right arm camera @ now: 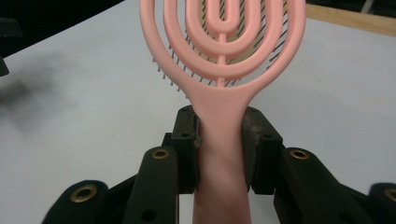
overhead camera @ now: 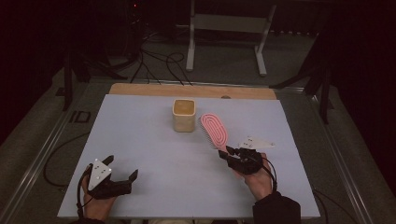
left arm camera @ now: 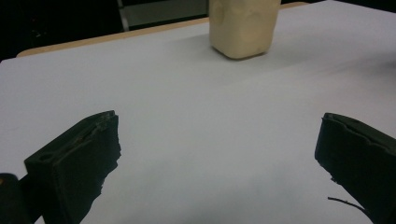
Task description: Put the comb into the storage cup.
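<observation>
Pink hairbrush (overhead camera: 214,130) is clamped by its handle in the right gripper (overhead camera: 227,151); in the right gripper view both pads press the handle (right arm camera: 222,140) from either side, jaws closed down to handle width. Brush head points away from the person, toward the far side of the table, lifted off the white tabletop (overhead camera: 154,154), just to the right of the beige container (overhead camera: 183,115). Container stands upright near the far middle of the table, square-ish with rounded corners, top open; can't tell from here whether anything is inside, the interior just reads as a darker tan patch. Left gripper (overhead camera: 122,176) sits low at the near left of the table, jaws spread wide, nothing between them, well apart from the container.
</observation>
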Action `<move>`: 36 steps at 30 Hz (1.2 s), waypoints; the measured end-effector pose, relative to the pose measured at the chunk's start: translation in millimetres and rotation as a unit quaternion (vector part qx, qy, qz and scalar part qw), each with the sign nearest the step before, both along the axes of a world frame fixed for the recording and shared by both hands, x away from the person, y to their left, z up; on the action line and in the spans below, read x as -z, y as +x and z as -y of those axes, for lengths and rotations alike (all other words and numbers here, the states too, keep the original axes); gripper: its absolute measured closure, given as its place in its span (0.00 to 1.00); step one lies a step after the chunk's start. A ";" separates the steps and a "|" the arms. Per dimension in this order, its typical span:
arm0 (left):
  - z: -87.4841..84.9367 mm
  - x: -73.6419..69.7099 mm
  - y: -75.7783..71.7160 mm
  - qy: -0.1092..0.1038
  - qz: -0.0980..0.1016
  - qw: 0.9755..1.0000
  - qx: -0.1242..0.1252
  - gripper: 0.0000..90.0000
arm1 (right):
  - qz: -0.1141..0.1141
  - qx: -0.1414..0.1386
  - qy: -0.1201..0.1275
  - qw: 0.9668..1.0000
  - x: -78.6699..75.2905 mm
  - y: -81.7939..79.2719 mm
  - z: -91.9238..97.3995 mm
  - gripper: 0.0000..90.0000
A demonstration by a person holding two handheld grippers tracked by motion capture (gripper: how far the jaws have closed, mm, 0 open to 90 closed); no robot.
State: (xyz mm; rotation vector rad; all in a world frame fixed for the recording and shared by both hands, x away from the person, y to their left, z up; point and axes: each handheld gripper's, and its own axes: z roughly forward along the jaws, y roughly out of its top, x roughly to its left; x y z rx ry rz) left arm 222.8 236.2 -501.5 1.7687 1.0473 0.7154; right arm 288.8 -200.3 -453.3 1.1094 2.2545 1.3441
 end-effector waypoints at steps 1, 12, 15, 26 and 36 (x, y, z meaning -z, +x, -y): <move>0.1 -0.6 -0.2 0.002 0.001 1.000 0.002 0.01 | 0.002 -0.002 0.003 1.000 0.9 0.2 0.8 0.77; 2.0 -1.8 0.0 -0.005 -0.001 1.000 0.006 0.01 | 0.019 -0.012 0.025 0.999 4.3 -1.6 0.8 0.77; 2.6 -4.4 -0.1 -0.015 -0.001 1.000 0.005 0.01 | 0.037 -0.022 0.031 0.999 1.7 -4.6 -2.2 0.77; 16.5 -20.9 1.3 -0.027 -0.001 0.999 0.018 0.01 | 0.055 -0.029 0.041 0.997 -2.8 -5.2 -7.3 0.77; 35.3 -38.3 13.5 -0.044 -0.011 0.998 0.041 0.01 | 0.062 -0.041 0.039 0.996 -8.4 -2.9 -13.5 0.77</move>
